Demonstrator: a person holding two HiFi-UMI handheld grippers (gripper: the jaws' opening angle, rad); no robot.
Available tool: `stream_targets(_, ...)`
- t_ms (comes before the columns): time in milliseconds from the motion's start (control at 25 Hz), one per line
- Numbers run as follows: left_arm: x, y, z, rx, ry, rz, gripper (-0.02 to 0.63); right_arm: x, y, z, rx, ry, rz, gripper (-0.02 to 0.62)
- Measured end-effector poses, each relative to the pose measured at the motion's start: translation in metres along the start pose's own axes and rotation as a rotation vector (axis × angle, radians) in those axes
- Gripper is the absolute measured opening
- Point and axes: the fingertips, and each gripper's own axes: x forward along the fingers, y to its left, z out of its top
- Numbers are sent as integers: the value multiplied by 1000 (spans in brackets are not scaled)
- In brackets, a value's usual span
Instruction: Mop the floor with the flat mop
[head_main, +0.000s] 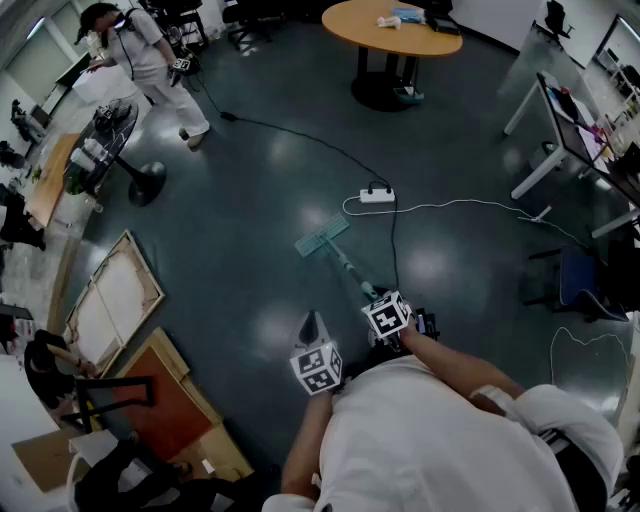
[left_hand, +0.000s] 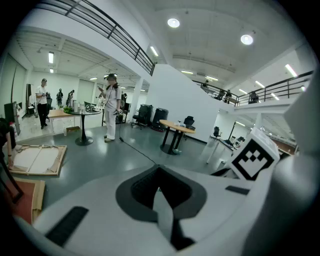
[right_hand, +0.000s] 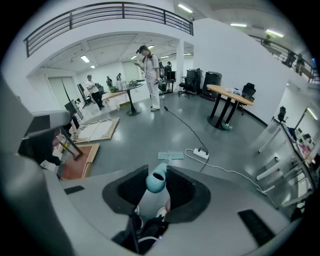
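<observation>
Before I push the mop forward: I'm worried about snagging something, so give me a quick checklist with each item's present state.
1. Grip of the right gripper on the mop handle: ok, jaws clamp its teal end.
2. Second grip from the left gripper: not ok, jaws together, empty.
3. The mop head lying flat: ok.
4. Path beyond the head: not ok, the power strip and white cable lie close ahead.
5. The bystander: ok, far off.

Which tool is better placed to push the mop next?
Probably right: the right tool is shut on the flat mop handle, mop head on the floor ahead; the left tool is shut, empty.
</observation>
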Motion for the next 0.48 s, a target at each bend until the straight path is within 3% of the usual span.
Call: stream_targets(480, -1, -6, 1, -4, 1, 11, 5, -3, -3, 7, -6, -6, 6, 118)
